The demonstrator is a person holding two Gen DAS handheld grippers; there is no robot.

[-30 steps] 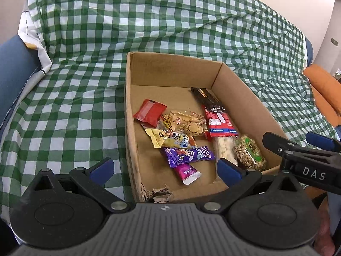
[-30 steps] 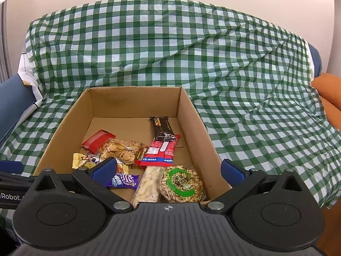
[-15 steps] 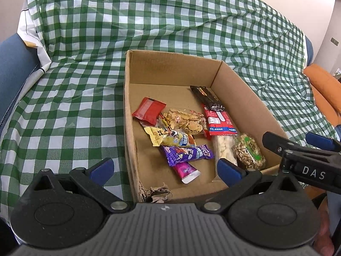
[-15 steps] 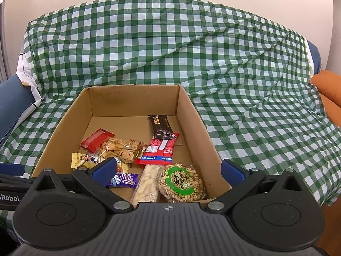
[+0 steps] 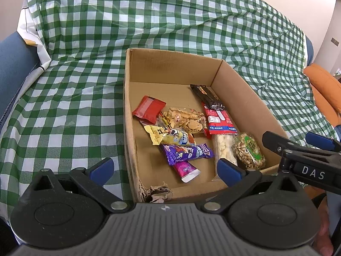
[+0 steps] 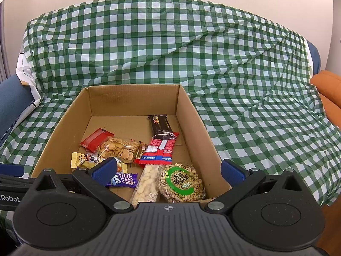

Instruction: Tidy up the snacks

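Snacks (image 6: 136,155) are lying loose inside the cardboard box (image 6: 191,115); light, crinkly, slippery packets, likely best pinched at sealed ends. Left gripper (image 5: 165,167) and right gripper (image 6: 168,172) are hovering wide, empty.

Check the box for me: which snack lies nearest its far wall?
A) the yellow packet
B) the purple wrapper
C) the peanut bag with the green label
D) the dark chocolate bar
D: the dark chocolate bar lies farthest back in the cardboard box, beyond the other snacks.
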